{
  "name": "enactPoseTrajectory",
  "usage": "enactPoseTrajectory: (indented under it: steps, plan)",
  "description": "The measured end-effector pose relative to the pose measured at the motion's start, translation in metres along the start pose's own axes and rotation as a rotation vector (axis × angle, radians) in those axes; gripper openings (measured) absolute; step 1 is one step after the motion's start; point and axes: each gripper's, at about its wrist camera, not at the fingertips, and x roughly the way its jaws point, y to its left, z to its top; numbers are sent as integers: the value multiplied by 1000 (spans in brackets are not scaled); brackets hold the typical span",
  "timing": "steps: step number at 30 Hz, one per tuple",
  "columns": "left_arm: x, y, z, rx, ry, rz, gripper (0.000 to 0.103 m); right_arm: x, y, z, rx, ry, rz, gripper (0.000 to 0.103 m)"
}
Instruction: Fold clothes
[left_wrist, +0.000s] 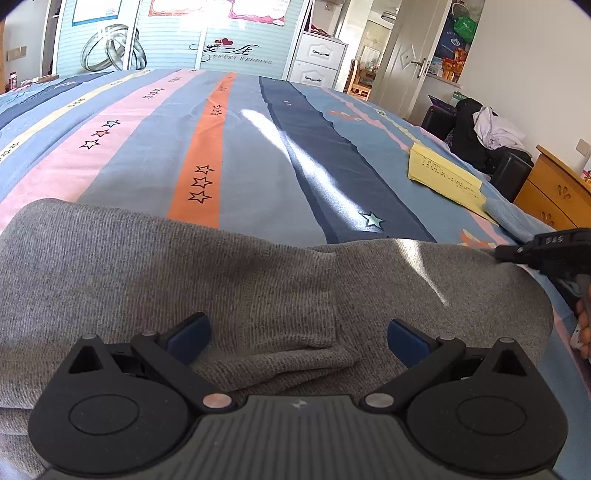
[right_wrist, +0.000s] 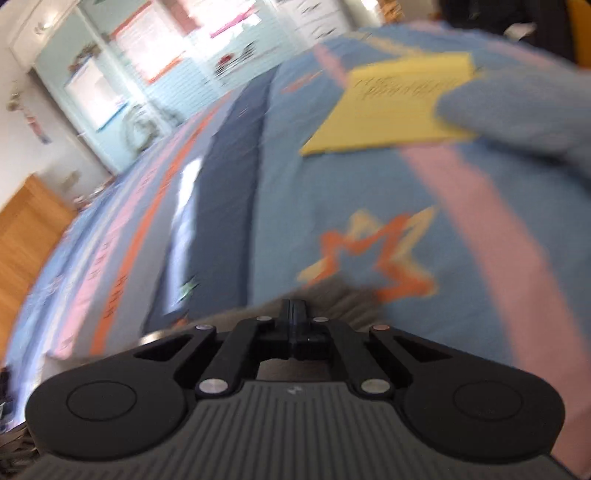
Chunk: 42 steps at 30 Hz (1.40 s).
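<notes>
Now my left tongs (left_wrist: 299, 341) gape over the gray sweater (left_wrist: 155, 258), my right tongs (right_wrist: 294, 308) pinch its edge, and one jerk could mess the fold.

Bed with striped cover (left_wrist: 236, 155) in blue, pink, orange and navy bands, printed with stars. Lying directly on it: a grey ribbed knit garment (left_wrist: 184, 266), spread flat at the near edge; a yellow folded garment with dark lettering (left_wrist: 441, 173) towards the right side; a light blue folded cloth (left_wrist: 517, 218) overlapping the yellow one's near corner.
</notes>
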Motion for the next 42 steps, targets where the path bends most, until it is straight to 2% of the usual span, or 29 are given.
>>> enactPoseTrajectory:
  steps: [2,4,6,7,8,10,12,13,14,18,20,23,26,27,29,33,36,37,38,42]
  plan:
    - [0,-2,-1,5,-1,8,102,-16,-2,0,8,-37,17,41]
    - [1,-4,-1,9,-3,17,102,-27,-5,-6,19,-14,111,55]
    - [1,-6,-2,13,-5,25,102,-24,-9,-13,23,65,161,57]
    - [1,-6,-2,18,-6,27,102,-22,-13,-17,-2,91,106,56]
    - [1,-7,-3,22,-6,29,102,-20,-17,-21,-32,111,37,34]
    - [2,-8,-2,38,4,35,102,-30,-20,-26,-54,79,-32,9]
    - [3,-10,0,53,18,40,102,-48,-19,-32,-40,25,-27,24]
    - [4,-10,2,50,24,42,102,-57,-16,-34,-42,-5,-5,45]
    - [4,-10,3,44,29,44,102,-63,-18,-36,-16,-14,-1,61]
    - [-4,-10,5,-42,10,56,102,-81,-37,-54,161,-26,7,66]
    - [-12,-8,3,-107,-18,44,102,-86,-47,-72,290,-7,46,80]
    - [-23,-5,-2,-159,-42,16,102,-82,-52,-100,430,46,92,82]
    - [-33,-2,-8,-189,-51,-14,102,-84,-55,-107,543,-12,94,85]
    - [-37,0,-10,-203,-53,-26,102,-80,-57,-106,583,-25,115,87]
    - [-44,5,-13,-241,-56,-54,102,-67,-62,-106,665,-22,214,87]
    - [-53,17,-20,-297,-54,-88,102,-62,-62,-101,701,-90,156,84]
    - [-58,24,-30,-329,-48,-117,102,-56,-59,-99,682,-98,143,85]
    - [-58,27,-33,-343,-43,-126,102,-54,-58,-99,675,-99,140,89]
    - [-57,29,-37,-361,-37,-132,102,-52,-57,-98,667,-100,137,103]
    - [-55,33,-43,-369,-42,-155,102,-44,-53,-95,637,-104,125,103]
